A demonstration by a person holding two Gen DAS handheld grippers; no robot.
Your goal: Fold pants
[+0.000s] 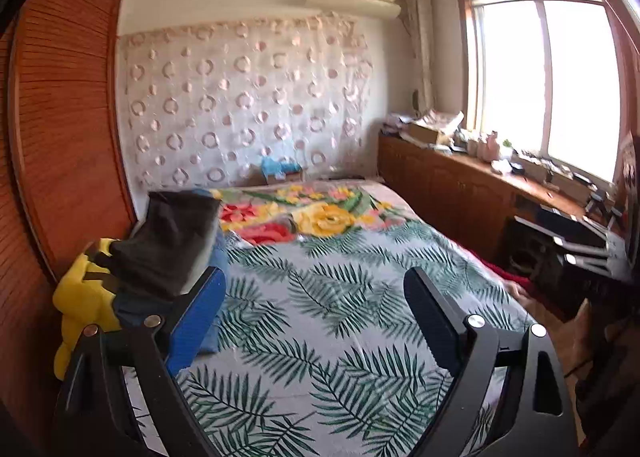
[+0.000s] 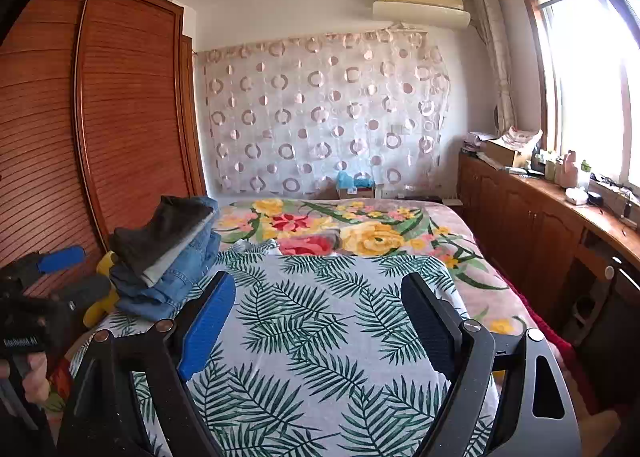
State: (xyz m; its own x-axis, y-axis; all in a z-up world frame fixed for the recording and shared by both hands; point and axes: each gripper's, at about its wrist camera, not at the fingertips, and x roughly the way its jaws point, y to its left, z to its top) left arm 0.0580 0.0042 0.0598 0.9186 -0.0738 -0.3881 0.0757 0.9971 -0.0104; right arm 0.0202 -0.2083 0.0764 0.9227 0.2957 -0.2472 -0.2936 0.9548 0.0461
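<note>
A stack of folded pants [image 2: 168, 245] sits at the left edge of the bed, dark grey pants [image 1: 172, 241] on top of blue jeans [image 2: 180, 281]. In the left wrist view my left gripper [image 1: 316, 277] is open and holds nothing; its left finger stands just right of the stack. It also shows at the left of the right wrist view, where the left gripper [image 2: 74, 275] is held by a hand [image 2: 32, 377] beside the stack. My right gripper [image 2: 318, 281] is open above the palm-leaf sheet [image 2: 320, 337], with nothing between its fingers.
A yellow plush toy [image 1: 80, 297] lies under and left of the stack. A floral blanket [image 2: 320, 229] covers the far half of the bed. A louvred wooden wardrobe [image 2: 120, 117] stands close on the left. A cluttered wooden cabinet [image 2: 540, 225] runs under the window on the right.
</note>
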